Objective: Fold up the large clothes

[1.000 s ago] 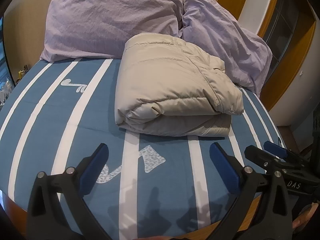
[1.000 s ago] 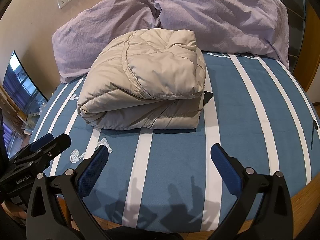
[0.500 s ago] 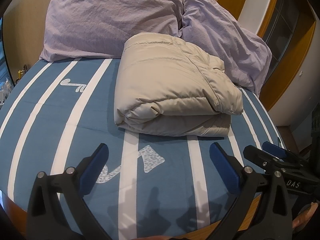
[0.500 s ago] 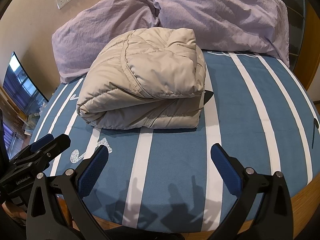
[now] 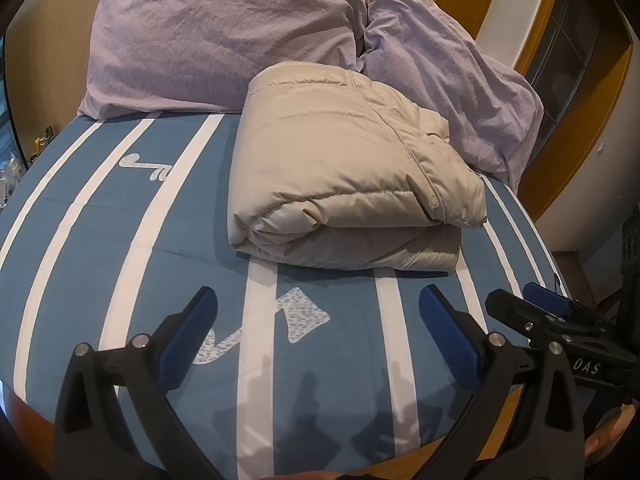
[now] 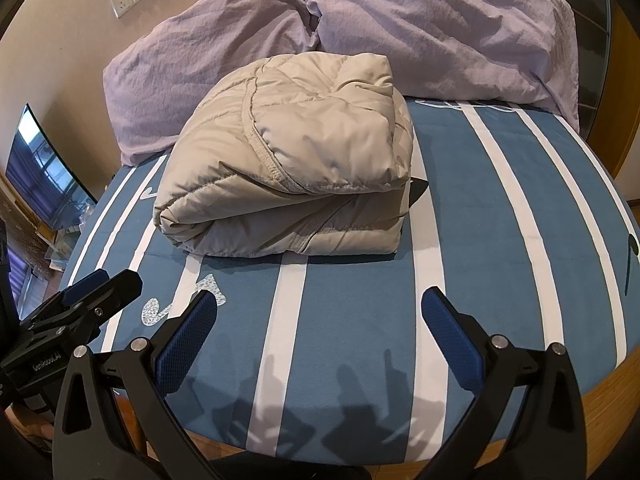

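A beige puffer jacket [image 5: 344,172] lies folded into a thick bundle in the middle of the bed, also seen as the jacket [image 6: 292,160] in the right wrist view. My left gripper [image 5: 318,300] hangs open over the blue striped sheet, short of the bundle's near edge, with nothing between its fingers. My right gripper [image 6: 320,302] is open too, empty, and equally back from the jacket. The right gripper [image 5: 560,320] shows at the right of the left wrist view. The left gripper [image 6: 76,304] shows at the left of the right wrist view.
Two lilac pillows [image 5: 224,36] [image 6: 440,28] lean against the headboard wall behind the jacket. The blue sheet with white stripes [image 5: 120,216] covers the bed down to its wooden front edge [image 6: 600,396]. A screen [image 6: 44,176] stands to the left. Wooden door frame [image 5: 576,92] at right.
Both grippers have drifted very slightly back and the jacket sits a touch higher in the views. The jacket itself has not moved.
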{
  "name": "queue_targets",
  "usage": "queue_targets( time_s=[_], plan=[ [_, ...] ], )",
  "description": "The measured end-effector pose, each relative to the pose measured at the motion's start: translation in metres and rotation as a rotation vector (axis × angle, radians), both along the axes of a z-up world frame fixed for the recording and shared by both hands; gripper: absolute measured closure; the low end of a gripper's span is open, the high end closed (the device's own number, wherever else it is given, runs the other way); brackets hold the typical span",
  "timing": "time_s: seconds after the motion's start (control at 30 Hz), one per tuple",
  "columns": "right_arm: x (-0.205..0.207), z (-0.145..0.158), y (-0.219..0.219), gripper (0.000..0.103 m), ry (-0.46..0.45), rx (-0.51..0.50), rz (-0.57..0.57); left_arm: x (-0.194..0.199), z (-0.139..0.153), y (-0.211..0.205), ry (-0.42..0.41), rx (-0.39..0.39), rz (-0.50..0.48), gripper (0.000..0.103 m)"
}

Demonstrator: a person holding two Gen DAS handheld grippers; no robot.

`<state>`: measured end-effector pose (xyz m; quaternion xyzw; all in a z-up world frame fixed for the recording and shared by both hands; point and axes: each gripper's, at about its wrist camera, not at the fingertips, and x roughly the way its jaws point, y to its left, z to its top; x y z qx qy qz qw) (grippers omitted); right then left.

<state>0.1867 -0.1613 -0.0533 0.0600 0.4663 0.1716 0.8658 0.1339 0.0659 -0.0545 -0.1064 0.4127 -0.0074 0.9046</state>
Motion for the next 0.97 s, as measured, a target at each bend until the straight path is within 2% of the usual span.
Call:
queue_targets(
  time_s=[0.97],
  plan=[
    [0.0019, -0.0025, -0.0032, 0.001, 0.010, 0.005, -0.004, -0.0022, -0.0055, -0.0053, 0.007, -0.004, 0.000, 0.002]
  ],
)
